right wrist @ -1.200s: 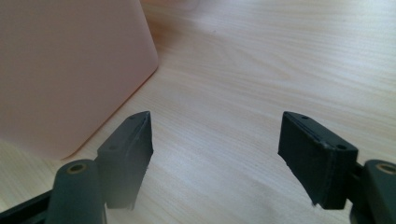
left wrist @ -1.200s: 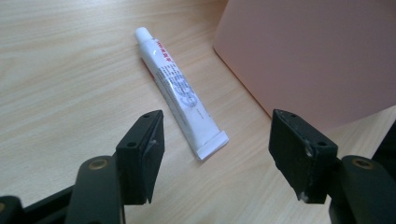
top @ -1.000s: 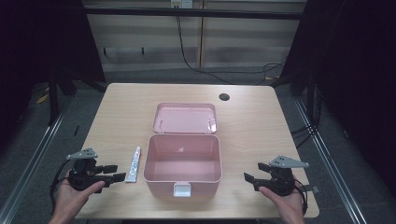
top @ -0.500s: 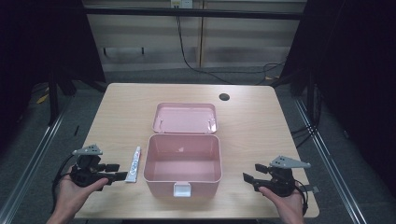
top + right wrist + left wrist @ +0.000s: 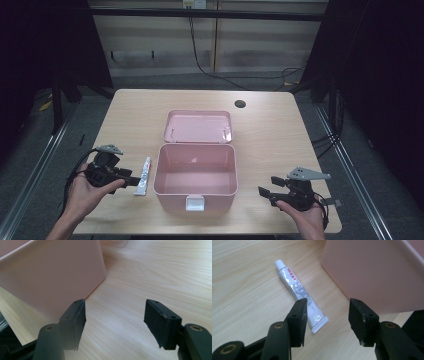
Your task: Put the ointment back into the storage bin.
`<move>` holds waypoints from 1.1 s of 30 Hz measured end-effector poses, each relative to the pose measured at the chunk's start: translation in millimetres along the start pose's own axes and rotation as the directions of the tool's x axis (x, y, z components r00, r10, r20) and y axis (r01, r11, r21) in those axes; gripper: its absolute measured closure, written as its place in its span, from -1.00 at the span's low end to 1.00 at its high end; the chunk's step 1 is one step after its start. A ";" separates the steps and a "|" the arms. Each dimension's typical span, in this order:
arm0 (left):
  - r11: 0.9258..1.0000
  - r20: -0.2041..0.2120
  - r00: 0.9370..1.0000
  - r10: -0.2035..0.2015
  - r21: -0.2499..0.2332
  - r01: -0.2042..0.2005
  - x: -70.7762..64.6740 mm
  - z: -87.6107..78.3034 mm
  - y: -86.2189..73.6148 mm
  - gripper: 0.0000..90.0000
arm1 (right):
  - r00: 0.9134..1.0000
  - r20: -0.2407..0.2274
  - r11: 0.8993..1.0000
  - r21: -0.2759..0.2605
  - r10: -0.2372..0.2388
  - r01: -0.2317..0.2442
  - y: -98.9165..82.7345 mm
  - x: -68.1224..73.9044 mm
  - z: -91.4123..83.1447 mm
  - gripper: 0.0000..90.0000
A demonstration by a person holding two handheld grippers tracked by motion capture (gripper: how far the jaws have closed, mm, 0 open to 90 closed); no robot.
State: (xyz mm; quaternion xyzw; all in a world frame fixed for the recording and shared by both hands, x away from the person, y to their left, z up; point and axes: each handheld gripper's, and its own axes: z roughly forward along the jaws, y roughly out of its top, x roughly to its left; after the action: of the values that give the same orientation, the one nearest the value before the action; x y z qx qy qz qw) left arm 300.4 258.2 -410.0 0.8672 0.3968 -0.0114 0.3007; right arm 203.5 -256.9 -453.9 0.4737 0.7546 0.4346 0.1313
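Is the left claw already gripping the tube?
No, the tube lies flat on the table, with the left claw open above it.

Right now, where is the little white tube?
In the high view the small white tube lies flat on the wooden table, just left of the open pink plastic box.

Light: overhead, bright on the counter, surroundings dark.
Shadows: soft beside the pink box.
Focus: near jaws slightly blurred.

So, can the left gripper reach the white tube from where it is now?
Probably yes. The left gripper is open just above the tube, which lies flat on the table beside the pink box, with nothing between them.
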 end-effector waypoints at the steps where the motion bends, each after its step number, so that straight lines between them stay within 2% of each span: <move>1: 1.000 0.025 1.000 -0.012 -0.005 0.012 0.4 -0.4 1.6 0.10 | 1.000 -0.004 1.000 0.002 0.003 -0.003 -0.1 0.1 -0.5 -0.24; 3: 1.000 0.012 1.000 -0.011 0.009 0.010 -1.0 -0.5 2.7 0.11 | 1.000 -0.010 1.000 0.003 0.004 -0.004 -0.4 -0.1 -0.8 -0.24; 4: 0.999 -0.053 0.999 0.011 0.041 -0.009 -3.4 -0.8 4.7 0.11 | 1.000 -0.008 1.000 0.009 0.011 -0.011 -0.9 -0.2 -1.2 -0.24; 8: 0.998 -0.057 0.998 0.000 0.067 0.004 -2.7 0.7 8.7 0.17 | 1.000 -0.008 1.000 0.006 0.021 -0.021 -0.7 -0.6 -2.3 -0.23; 10: 0.997 -0.060 0.998 -0.031 0.070 0.035 2.2 3.7 14.0 0.20 | 1.000 -0.009 1.000 0.011 0.019 -0.019 -0.8 -0.2 -1.9 -0.23; 11: 0.994 -0.067 0.997 -0.040 0.097 0.046 4.9 7.0 16.7 0.21 | 1.000 -0.006 1.000 0.012 0.018 -0.018 -0.8 0.0 -1.6 -0.23; 12: 0.994 -0.073 0.997 -0.038 0.102 0.046 6.7 8.4 18.2 0.21 | 1.000 -0.007 1.000 0.015 0.018 -0.018 -0.9 0.3 -1.2 -0.23; 13: 0.994 -0.073 0.997 -0.038 0.102 0.046 6.7 8.4 18.2 0.22 | 1.000 -0.007 1.000 0.015 0.018 -0.018 -0.9 0.3 -1.2 -0.23; 14: 0.991 -0.068 0.997 -0.045 0.126 0.054 9.8 13.1 22.4 0.26 | 1.000 -0.008 1.000 0.019 0.017 -0.017 -0.8 0.2 -0.7 -0.23; 16: 0.988 -0.079 0.995 -0.053 0.142 0.064 11.5 17.1 26.2 0.27 | 1.000 -0.013 1.000 0.020 0.021 -0.020 -0.9 -0.2 -0.2 -0.23; 19: 0.986 -0.060 0.996 -0.065 0.148 0.074 14.2 20.7 29.8 0.29 | 1.000 -0.016 0.999 0.024 0.024 -0.024 -1.0 -0.4 0.4 -0.23; 20: 0.983 -0.055 0.997 -0.063 0.169 0.072 16.3 23.4 32.6 0.29 | 1.000 -0.014 0.999 0.024 0.022 -0.022 -1.1 -0.2 0.3 -0.24; 27: 0.976 -0.049 0.995 -0.088 0.196 0.096 23.5 31.1 40.3 0.30 | 1.000 -0.016 0.999 0.029 0.025 -0.024 -1.2 0.0 0.6 -0.28; 28: 0.972 -0.044 0.992 -0.116 0.199 0.123 25.1 34.7 42.5 0.33 | 1.000 -0.017 0.999 0.029 0.025 -0.024 -1.3 -0.5 0.8 -0.28; 29: 0.972 -0.044 0.992 -0.116 0.199 0.123 25.1 34.7 42.5 0.40 | 1.000 -0.017 0.999 0.029 0.025 -0.024 -1.3 -0.5 0.8 -0.28; 30: 0.969 -0.033 0.992 -0.125 0.212 0.129 27.4 38.7 45.1 0.41 | 1.000 -0.016 0.999 0.030 0.023 -0.023 -1.2 -0.7 0.9 -0.28; 33: 0.965 -0.043 0.991 -0.124 0.226 0.131 31.4 42.6 47.0 0.36 | 1.000 -0.017 0.999 0.031 0.023 -0.022 -1.2 -0.5 1.1 -0.29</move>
State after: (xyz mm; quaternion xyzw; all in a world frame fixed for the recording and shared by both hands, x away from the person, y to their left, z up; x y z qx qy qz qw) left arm 364.0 233.3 -429.0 0.8687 0.4521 -0.0638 0.1921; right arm 203.7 -257.0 -455.7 0.4804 0.7570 0.4282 0.1127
